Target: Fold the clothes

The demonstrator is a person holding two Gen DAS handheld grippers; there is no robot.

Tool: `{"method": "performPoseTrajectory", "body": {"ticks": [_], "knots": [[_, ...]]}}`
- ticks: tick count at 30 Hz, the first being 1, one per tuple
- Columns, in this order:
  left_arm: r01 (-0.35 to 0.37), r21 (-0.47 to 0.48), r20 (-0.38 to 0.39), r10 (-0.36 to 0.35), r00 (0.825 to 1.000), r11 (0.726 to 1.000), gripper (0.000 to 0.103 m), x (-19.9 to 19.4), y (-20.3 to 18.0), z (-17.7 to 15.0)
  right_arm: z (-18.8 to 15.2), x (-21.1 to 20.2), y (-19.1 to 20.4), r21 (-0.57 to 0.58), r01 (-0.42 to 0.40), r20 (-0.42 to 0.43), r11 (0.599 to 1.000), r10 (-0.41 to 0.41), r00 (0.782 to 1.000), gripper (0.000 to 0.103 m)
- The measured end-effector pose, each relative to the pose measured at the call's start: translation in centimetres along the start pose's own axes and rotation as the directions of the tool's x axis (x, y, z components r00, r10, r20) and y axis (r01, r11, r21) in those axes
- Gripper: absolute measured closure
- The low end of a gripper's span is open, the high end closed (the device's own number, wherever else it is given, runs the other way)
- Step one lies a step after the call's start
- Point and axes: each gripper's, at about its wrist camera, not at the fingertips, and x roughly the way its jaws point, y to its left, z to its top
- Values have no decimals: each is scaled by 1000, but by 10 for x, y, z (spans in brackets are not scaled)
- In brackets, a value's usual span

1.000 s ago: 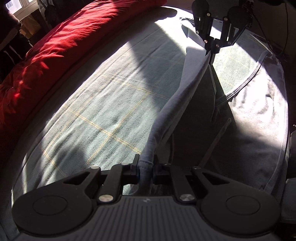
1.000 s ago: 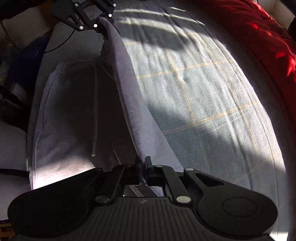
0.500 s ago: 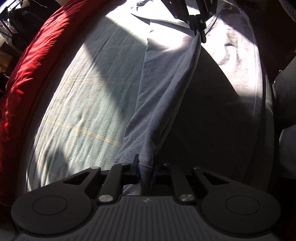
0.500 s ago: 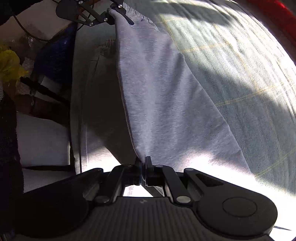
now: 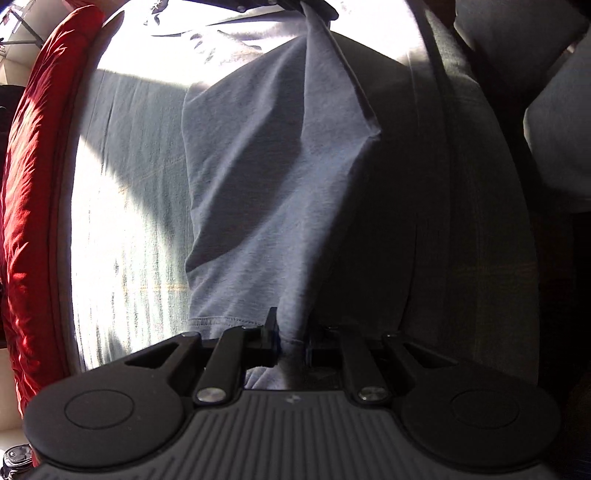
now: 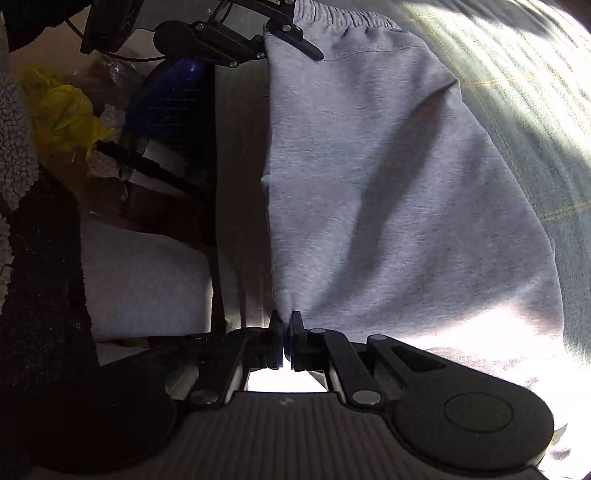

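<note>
- The grey sweatpants (image 6: 388, 192) lie on a bed under a green checked bedspread (image 5: 122, 206), with one layer lifted and stretched between the two grippers.
- Beyond the sweatpants, toward the red duvet (image 5: 33, 184), the bedspread lies bare and sunlit (the widest open room in either view).
- On the opposite side of the sweatpants the bed edge is close, with pale pillows (image 5: 554, 122) beside it in the left wrist view; in the right wrist view a blue object (image 6: 173, 99) and a yellow bag (image 6: 62, 110) crowd that side.
- The left gripper (image 5: 291, 343) sits at the hemmed leg end, jaws pinched narrow on a fold of the fabric.
- The right gripper (image 6: 286, 332) holds the other end, its jaws nearly closed on a small tuck of cloth.
- Each gripper points along the raised edge toward the other; the left gripper shows in the right wrist view near the elastic waistband (image 6: 354, 18).
</note>
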Motion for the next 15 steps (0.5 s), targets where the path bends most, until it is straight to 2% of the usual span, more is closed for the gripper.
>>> {"method": "performPoseTrajectory", "body": {"ticks": [8, 15], "knots": [[31, 21, -10, -30, 999, 999, 93, 15, -27, 0, -6, 36, 2, 0, -54, -67, 999, 54, 996, 99], [27, 32, -12, -27, 1000, 999, 93, 19, -31, -7, 0, 48, 4, -7, -81, -70, 997, 80, 994, 99]]}}
